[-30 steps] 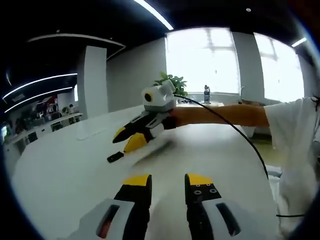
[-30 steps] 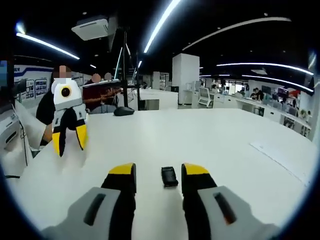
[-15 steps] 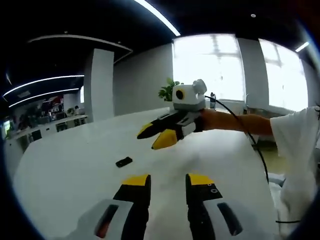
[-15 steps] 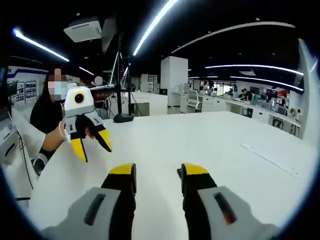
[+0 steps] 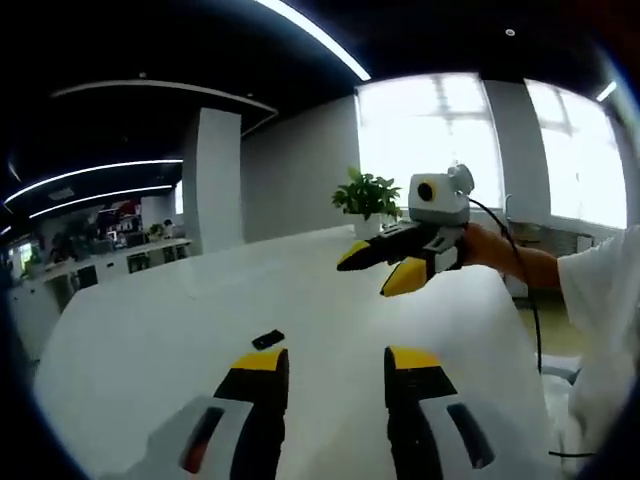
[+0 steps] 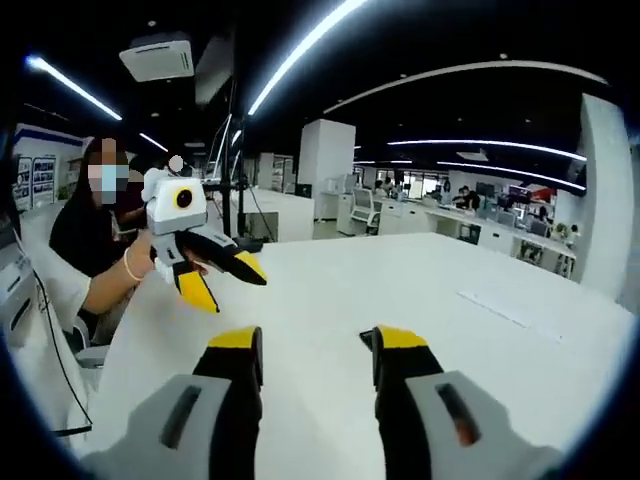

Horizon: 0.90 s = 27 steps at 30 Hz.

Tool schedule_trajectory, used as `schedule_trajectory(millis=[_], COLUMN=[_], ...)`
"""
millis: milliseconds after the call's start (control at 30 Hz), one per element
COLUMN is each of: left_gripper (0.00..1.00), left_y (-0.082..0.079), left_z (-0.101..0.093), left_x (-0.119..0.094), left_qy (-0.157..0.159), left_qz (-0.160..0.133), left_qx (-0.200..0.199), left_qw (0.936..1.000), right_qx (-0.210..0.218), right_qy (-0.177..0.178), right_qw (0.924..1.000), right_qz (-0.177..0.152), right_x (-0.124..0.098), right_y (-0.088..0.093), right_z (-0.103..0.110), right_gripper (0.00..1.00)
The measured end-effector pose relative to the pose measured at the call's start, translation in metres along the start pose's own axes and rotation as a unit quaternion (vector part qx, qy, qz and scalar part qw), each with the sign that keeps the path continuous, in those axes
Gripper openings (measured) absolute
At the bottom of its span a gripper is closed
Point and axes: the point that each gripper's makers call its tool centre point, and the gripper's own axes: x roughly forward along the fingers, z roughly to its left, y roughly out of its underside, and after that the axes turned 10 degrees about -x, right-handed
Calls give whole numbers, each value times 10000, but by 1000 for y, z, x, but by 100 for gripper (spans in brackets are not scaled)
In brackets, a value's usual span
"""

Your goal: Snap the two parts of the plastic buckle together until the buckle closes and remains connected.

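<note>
Left tongs: two jaws, black with yellow tips, on grey moulded bodies; jaws parted, nothing between them, held above the table. In the right gripper view the same tongs appear at left, held in a hand, jaws spread, empty, white housing above.

Right tongs: same make, yellow-capped black jaws on grey bodies; jaws apart, gripping nothing, clear of the table. In the left gripper view these tongs hang in the air at right, jaws spread, empty, a black cable trailing from them along a forearm and white sleeve.

Buckle: small, flat, black plastic piece, oblong, lying on the table just beyond the tip of the left tongs' left jaw in the left gripper view. Whether its two parts are joined cannot be told at this size. In the right gripper view a dark sliver shows beside the tip of the right-hand jaw, mostly hidden by it; likely the same piece.

Table: broad, white, smooth, matt, rounded edge.

Writing: none legible on tongs, buckle or table.

Surroundings: potted green plant before bright windows; white square pillar; ceiling light strips; rows of office desks; a seated person in dark clothing at the table edge.
</note>
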Motion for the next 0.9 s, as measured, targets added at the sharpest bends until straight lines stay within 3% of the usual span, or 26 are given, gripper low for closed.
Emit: schedule_trajectory(millis=[133,367,467,700,900], left_gripper=[39,49,49,52,57], left_y=[-9,-13,-14,-21,-25], left_z=[0,3,4,4,3], left_x=[-5,-7,-10,-25,-42], left_qy=[-47,-276,-383,-650,-832], left_qz=[-147,-119,-109,-167,-267], left_qx=[-110,-49,4,80,133], left_qw=[9998,9995,9992,9977,9961], right_qx=[-266,-6,-166,31,320], right_qy=[309,560,781,1176,1483], right_qw=[9990,9979,9957,9922,9879], right_qz=[175,333,471,412,336], right_x=[-15,-30,-37,-51,-65], right_y=[0,8,11,7,4], right_z=[-4,2,-1,-3,-2], right_gripper=[56,69,70,74,84])
